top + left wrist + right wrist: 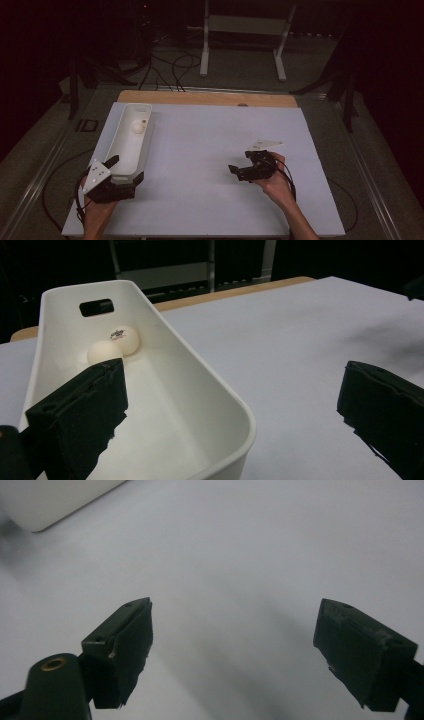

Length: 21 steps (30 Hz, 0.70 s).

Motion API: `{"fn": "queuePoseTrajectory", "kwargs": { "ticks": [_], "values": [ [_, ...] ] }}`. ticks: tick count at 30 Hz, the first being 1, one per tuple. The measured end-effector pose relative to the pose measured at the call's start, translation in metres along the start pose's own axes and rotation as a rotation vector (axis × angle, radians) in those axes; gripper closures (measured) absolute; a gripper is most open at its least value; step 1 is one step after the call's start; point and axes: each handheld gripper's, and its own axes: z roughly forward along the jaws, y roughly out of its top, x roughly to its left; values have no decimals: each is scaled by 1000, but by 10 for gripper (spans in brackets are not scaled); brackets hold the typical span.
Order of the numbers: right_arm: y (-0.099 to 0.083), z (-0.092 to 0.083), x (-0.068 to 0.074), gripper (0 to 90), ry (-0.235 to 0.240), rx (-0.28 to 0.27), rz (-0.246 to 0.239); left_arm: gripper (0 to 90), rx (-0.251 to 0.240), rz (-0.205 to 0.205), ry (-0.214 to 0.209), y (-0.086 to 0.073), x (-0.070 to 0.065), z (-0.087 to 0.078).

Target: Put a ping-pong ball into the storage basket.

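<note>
High view: the left tool [120,170] sits at the near end of a long white bin [131,142] on the left side of the pale worktop [200,150], its jaws standing wide, one over the bin's inside and the other beside the near right corner, outside the wall. Two white balls [138,127] lie close together in the far half of the bin. The right tool [239,169] is well apart from the bin, over the bare right half of the worktop, pointing left, with its jaws apart and nothing between them. Beyond the worktop's wooden far edge [205,97] cables [170,67] trail on the floor before a white frame [245,40]. Left gripper view: the left tool [235,405] straddles the bin's [200,390] near right wall, one black jaw inside the bin, the other out over the worktop [300,340]; neither pad presses on the wall, so it is open. The two balls [114,345] touch each other near the far end, below a slot handle [96,307]; one carries a small dark print. Right gripper view: the right tool [232,645] hangs wide open over the blank worktop [240,555], holding nothing; a blurred corner of the bin [45,500] shows at upper left.
</note>
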Motion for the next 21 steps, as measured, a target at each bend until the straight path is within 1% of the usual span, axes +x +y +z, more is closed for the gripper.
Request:
{"fn": "queuePoseTrajectory", "kwargs": {
  "ticks": [1,2,3,5,7,8,10,12,13,14,16,17,19,21],
  "values": [
    [-4,-3,-3,157,-3,-5,7,5,-3,-5,0,0,1,0],
    [-4,-3,-3,157,-3,-5,7,5,-3,-5,0,0,1,0],
    [-8,-6,-5,157,-8,-9,22,5,-4,-9,1,-1,1,0],
    [-17,-14,-11,159,-22,-51,32,5,-2,-14,4,-1,2,0],
    [-20,-16,-12,158,-26,-55,34,5,2,-19,5,-1,3,0],
    [-31,-22,-16,157,-38,-79,45,5,3,-25,4,-1,4,1],
    [-38,-26,-19,152,-51,-93,48,5,11,-30,7,-1,4,2],
    [-45,-31,-21,150,-72,-127,50,5,17,-34,8,-2,5,3],
    [-48,-34,-23,148,-78,-143,55,5,21,-33,9,-2,5,3],
    [-51,-36,-24,147,-80,-153,69,5,22,-34,9,-2,5,4],
    [-57,-40,-26,147,-93,-182,67,5,26,-38,11,-2,6,4],
    [-60,-42,-27,147,-102,-189,65,5,28,-40,12,-2,6,4],
    [-62,-44,-28,145,-105,-195,69,5,28,-42,12,-2,6,5],
    [-67,-49,-28,139,-123,-224,59,5,28,-46,14,-2,6,5]
  ]
}}
